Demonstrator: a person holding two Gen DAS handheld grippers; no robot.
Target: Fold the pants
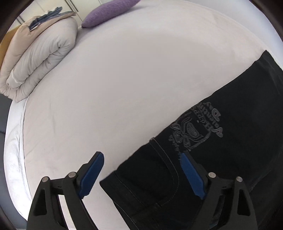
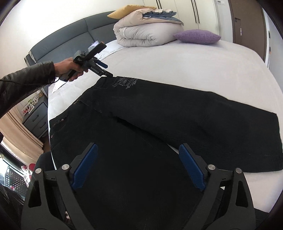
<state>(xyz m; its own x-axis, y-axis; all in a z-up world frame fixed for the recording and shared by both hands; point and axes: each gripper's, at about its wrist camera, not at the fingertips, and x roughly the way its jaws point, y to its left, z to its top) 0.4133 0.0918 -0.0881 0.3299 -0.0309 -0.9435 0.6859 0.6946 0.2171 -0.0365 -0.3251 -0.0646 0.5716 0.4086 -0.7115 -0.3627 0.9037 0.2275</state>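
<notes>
Black denim pants (image 2: pixel 159 113) lie spread flat on a bed covered with a pale lilac sheet (image 2: pixel 194 67), the two legs diverging toward the right of the right wrist view and the waistband toward the left, near the bed's edge. A grey embroidered crest (image 1: pixel 192 127) marks the upper part of the far leg, just below the waistband.

Left gripper (image 1: pixel 142 159): released, its blue-padded fingers (image 1: pixel 92 173) spread wide. It hovers over the waistband corner nearest the crest; one finger is above the bare sheet, the other above the dark cloth beside a stitched pocket seam (image 1: pixel 168 159). In the right wrist view this same gripper (image 2: pixel 106 73) appears in the person's hand (image 2: pixel 69 69), the arm sleeved in black leather (image 2: pixel 23 83), with the fingertips at the waistband edge; whether they touch the cloth cannot be told.

Right gripper (image 2: pixel 138 150): released, fingers wide apart, holding nothing, poised above the near leg of the pants.

At the head of the bed rest a rolled beige duvet (image 2: pixel 146 33), a purple knitted cushion (image 2: pixel 197 36) just beside it, and a mustard yellow pillow (image 2: pixel 127 10) behind, against a grey upholstered headboard (image 2: pixel 70 37).
</notes>
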